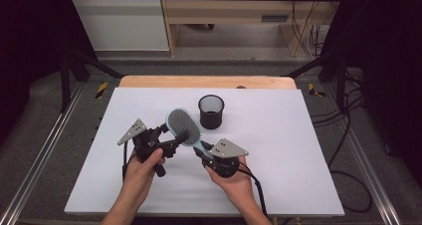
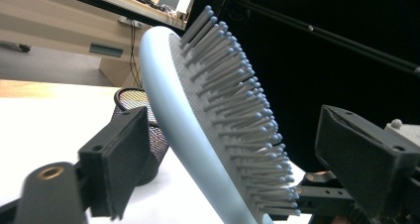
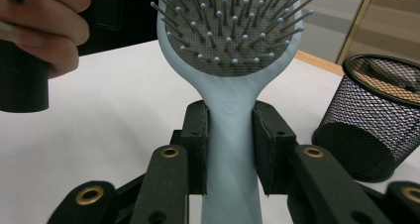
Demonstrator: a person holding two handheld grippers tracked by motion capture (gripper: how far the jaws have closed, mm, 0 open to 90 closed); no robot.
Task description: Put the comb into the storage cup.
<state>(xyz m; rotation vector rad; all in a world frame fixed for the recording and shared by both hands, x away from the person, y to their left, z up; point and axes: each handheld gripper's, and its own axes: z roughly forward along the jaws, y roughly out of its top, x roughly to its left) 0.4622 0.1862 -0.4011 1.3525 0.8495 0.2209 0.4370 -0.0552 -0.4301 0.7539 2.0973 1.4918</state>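
Note:
A light blue hairbrush (image 1: 182, 126) is held above the white table (image 1: 278, 150), bristles up. My right gripper (image 1: 202, 151) is shut on its handle; in the right gripper view both pads press the handle (image 3: 230, 135) just below the bristled head (image 3: 233, 30). My left gripper (image 1: 173, 134) is open, with its jaws standing on either side of the brush head (image 2: 198, 125). One pad is close behind the head's back and the other stays apart from the bristles. A black mesh cup (image 1: 211, 111) stands upright on the table just beyond the brush.
The mesh cup (image 3: 371, 130) sits to the right of the brush in the right gripper view, and behind it in the left gripper view (image 2: 131, 101). A wooden desk (image 1: 229, 11) and floor cables (image 1: 348, 135) lie beyond the table. Metal rails (image 1: 40, 155) flank its sides.

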